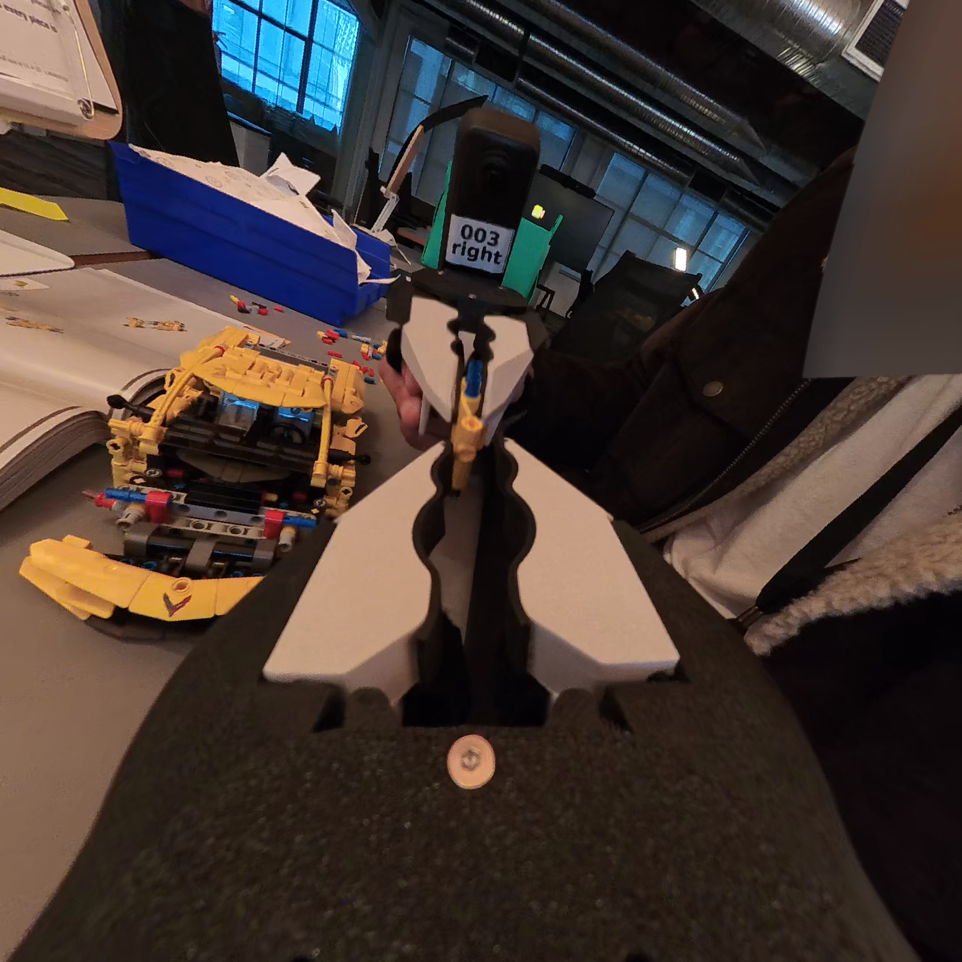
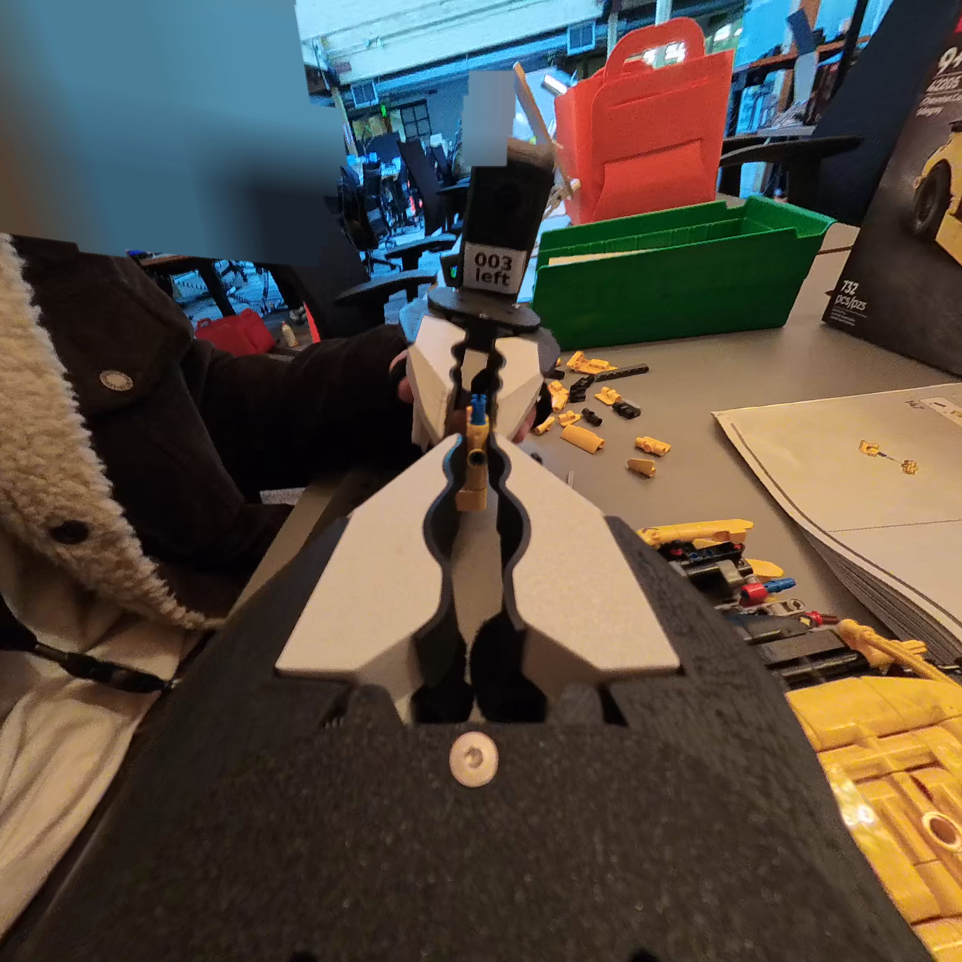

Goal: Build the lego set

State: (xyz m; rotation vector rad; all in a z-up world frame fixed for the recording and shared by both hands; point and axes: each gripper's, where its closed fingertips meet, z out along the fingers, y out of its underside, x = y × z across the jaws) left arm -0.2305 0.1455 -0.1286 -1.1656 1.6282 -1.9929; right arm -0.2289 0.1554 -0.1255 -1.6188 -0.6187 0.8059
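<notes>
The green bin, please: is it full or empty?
Cannot tell: the green bin shows only a pale sheet edge above its near wall.

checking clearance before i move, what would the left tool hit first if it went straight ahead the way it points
Most likely the right tool, facing it tip to tip. Between them sits the small yellow and blue lego piece, which both seem to grip, so the left tool has almost no free travel.
</notes>
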